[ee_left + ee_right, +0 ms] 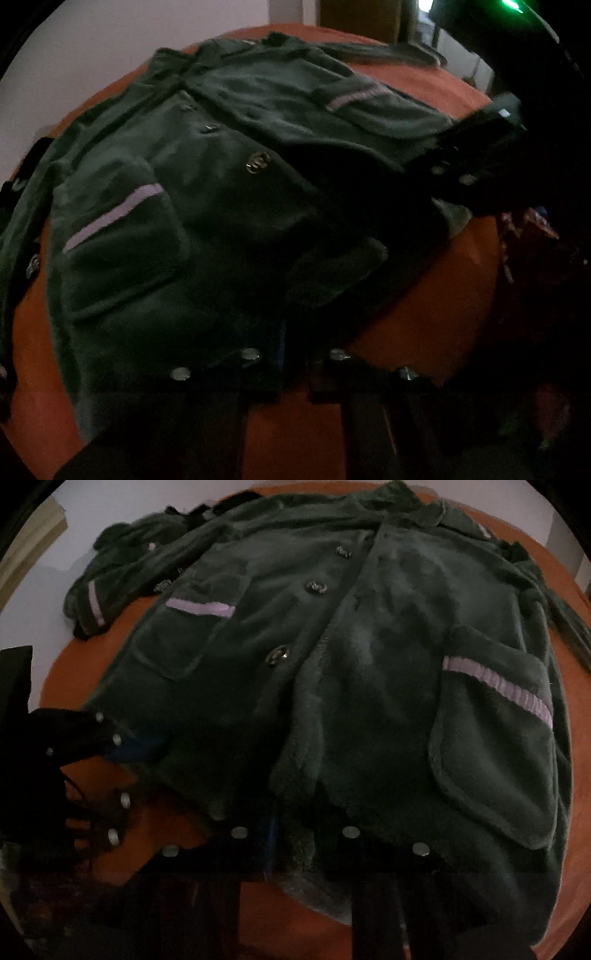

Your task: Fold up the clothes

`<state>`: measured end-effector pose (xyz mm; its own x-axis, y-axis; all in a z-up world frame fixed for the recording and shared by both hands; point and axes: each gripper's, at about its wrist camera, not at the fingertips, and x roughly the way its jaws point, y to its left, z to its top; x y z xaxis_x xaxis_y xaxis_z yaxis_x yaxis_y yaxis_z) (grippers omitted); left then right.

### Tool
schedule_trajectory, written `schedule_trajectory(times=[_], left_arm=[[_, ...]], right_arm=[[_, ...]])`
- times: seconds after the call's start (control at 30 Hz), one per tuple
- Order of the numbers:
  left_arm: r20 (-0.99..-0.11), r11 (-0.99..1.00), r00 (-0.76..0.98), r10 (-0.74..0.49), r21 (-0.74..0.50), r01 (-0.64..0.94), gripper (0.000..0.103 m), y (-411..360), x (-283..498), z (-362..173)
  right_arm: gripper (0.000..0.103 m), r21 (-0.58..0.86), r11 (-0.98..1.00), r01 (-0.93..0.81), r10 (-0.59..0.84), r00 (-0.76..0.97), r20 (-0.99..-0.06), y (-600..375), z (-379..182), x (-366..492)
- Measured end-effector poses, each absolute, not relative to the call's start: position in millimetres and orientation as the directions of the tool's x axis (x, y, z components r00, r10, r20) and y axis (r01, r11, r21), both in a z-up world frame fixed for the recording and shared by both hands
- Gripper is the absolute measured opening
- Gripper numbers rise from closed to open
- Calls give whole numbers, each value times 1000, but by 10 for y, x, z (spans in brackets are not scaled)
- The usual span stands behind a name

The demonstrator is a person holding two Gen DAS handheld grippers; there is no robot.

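Observation:
A dark green fleece jacket (221,206) (369,664) lies front up on a round orange table (424,288) (166,823). It has metal buttons and lilac stripes on its pockets. The left gripper (293,354) sits at the jacket's near hem, shut on the fabric. It also shows in the right wrist view as the left gripper (122,738), at the hem's left corner. The right gripper (295,834) has hem fabric bunched between its close-set fingers. The left wrist view shows the right gripper (454,173) on the hem's right end. One sleeve (92,605) lies folded at the far left.
A red patterned cloth (535,240) lies beyond the table's right edge. A pale wall stands behind the table, with a wooden piece (354,14) at the back. A black object (14,675) stands at the left edge. Lighting is dim.

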<state>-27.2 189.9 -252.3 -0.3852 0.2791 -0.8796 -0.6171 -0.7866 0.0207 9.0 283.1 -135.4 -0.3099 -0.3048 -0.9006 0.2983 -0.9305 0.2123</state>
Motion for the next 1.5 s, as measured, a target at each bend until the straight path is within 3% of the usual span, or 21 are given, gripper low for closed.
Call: schedule_trajectory(times=[0.23, 0.43, 0.47, 0.53, 0.6, 0.63, 0.8, 1.0, 1.37, 1.4, 1.43, 1.5], left_arm=[[-879, -769, -398, 261, 59, -636, 6, 1841, -50, -2517], [-882, -775, -410, 231, 87, -626, 11, 1920, 101, -2538], [-878, -784, -416, 236, 81, -616, 13, 1922, 95, -2516], [-866, -795, -432, 250, 71, -602, 27, 1906, 84, -2441], [-852, -802, -452, 264, 66, -594, 38, 1874, 71, -2348], [-848, -801, -459, 265, 71, -594, 41, 1852, 55, -2319], [-849, -821, -472, 238, 85, -565, 42, 1748, -83, -2322], [-866, -841, -452, 213, 73, -536, 42, 1630, -153, -2430], [-876, -885, -428, 224, 1, -466, 42, 1450, -274, -2478], [-876, -887, -429, 220, 4, -462, 42, 1442, -281, -2483], [-876, -887, -431, 216, 8, -461, 42, 1436, -285, -2486], [-878, -889, -432, 207, 15, -458, 42, 1413, -297, -2500]], right_arm=[[15, 257, -873, 414, -403, -315, -859, 2724, -1267, 305], [16, 434, -846, 309, -504, -201, -840, 2889, -1529, 72], [18, 448, -849, 278, -505, -182, -844, 2916, -1567, 31], [42, 475, -847, 237, -521, -199, -830, 2996, -1510, -7], [57, 485, -842, 237, -535, -246, -808, 3036, -1384, -7], [57, 487, -834, 258, -545, -258, -798, 3016, -1315, -6], [57, 449, -815, 367, -558, -284, -780, 2791, -1102, -9], [55, 321, -816, 480, -478, -250, -842, 2380, -1266, 98], [55, 208, -810, 548, -411, -278, -868, 2135, -1370, 129], [49, 185, -811, 555, -393, -283, -875, 2099, -1392, 142], [36, 168, -811, 561, -379, -284, -881, 2070, -1419, 149], [20, 161, -804, 572, -371, -271, -888, 2028, -1479, 158]])
